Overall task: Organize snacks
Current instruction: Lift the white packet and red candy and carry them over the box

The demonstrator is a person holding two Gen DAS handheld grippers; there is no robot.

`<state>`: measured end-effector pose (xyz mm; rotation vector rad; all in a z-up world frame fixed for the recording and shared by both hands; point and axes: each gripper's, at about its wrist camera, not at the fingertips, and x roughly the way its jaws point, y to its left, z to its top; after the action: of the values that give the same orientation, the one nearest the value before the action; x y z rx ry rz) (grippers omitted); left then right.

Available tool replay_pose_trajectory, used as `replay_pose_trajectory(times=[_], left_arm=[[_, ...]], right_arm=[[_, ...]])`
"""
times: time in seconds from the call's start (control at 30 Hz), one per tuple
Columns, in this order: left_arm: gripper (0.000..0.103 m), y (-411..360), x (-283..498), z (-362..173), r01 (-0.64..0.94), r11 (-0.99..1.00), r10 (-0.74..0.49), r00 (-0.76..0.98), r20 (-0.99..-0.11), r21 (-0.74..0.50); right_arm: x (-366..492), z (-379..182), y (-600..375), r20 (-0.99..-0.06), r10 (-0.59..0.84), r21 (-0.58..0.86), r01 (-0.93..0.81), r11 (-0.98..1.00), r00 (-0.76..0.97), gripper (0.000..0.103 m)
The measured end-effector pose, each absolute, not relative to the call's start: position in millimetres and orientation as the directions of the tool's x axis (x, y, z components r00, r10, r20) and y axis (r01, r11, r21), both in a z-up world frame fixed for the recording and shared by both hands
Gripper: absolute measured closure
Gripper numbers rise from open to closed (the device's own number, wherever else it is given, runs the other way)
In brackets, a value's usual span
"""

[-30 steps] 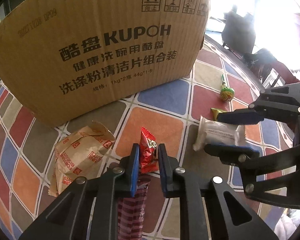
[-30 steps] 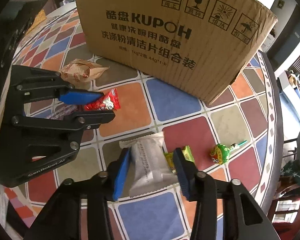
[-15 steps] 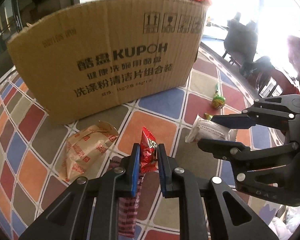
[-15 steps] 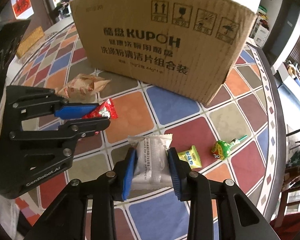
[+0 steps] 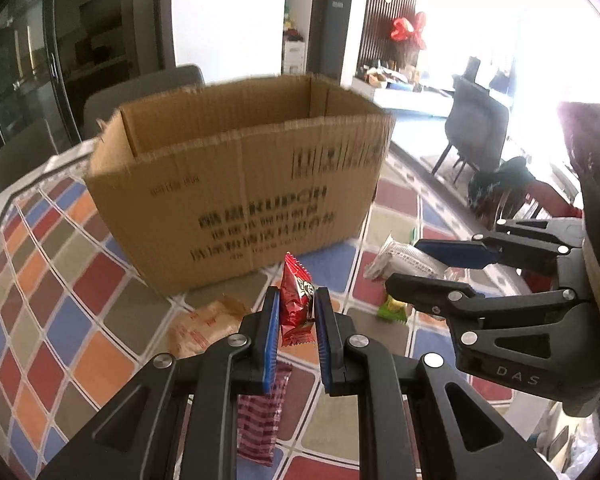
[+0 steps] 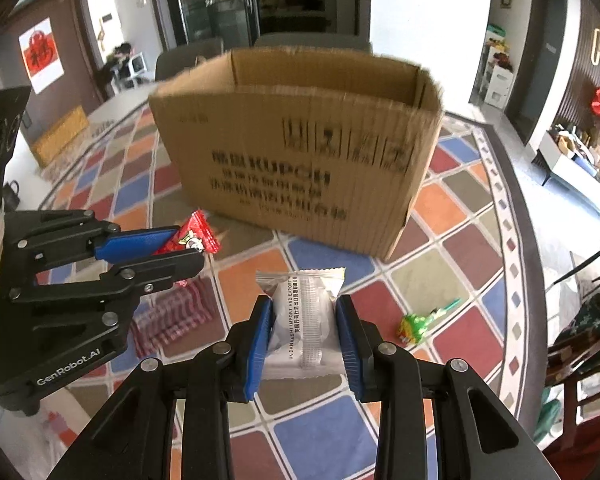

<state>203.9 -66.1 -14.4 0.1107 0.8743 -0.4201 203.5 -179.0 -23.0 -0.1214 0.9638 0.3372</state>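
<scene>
- The left gripper (image 5: 296, 312) is clamped on a small red packet (image 5: 297, 304), held upright above the tablecloth (image 5: 40, 280), probably so it can drop over the box wall
- The right gripper (image 6: 305, 330) has just closed its jaws on a white wrapped cake (image 6: 304, 320), pinched across its middle so it hangs level
- The open cardboard box (image 6: 300, 152) stands just ahead, likely the place for both
- A tan packet (image 5: 204, 330), a striped packet (image 5: 260, 420), a green sweet (image 5: 392, 308) and a lollipop (image 6: 420, 322) lie loose on the cloth, unsorted
</scene>
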Motion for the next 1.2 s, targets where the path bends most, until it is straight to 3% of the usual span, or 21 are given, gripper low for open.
replay_pose_trajectory(times=[0.67, 1.2], left_arm=[[0.085, -53, 223, 63, 0.36, 0.932, -0.311, 0.71, -0.631, -0.055], [0.085, -40, 278, 85, 0.33, 0.942, -0.294, 0.713, -0.636, -0.066]], right_arm=[[217, 57, -174, -0.683, 0.277, 0.079, -0.309, 0.948, 0.676, 0.069], [272, 85, -167, -0.673, 0.286, 0.122, -0.279, 0.952, 0.682, 0.069]])
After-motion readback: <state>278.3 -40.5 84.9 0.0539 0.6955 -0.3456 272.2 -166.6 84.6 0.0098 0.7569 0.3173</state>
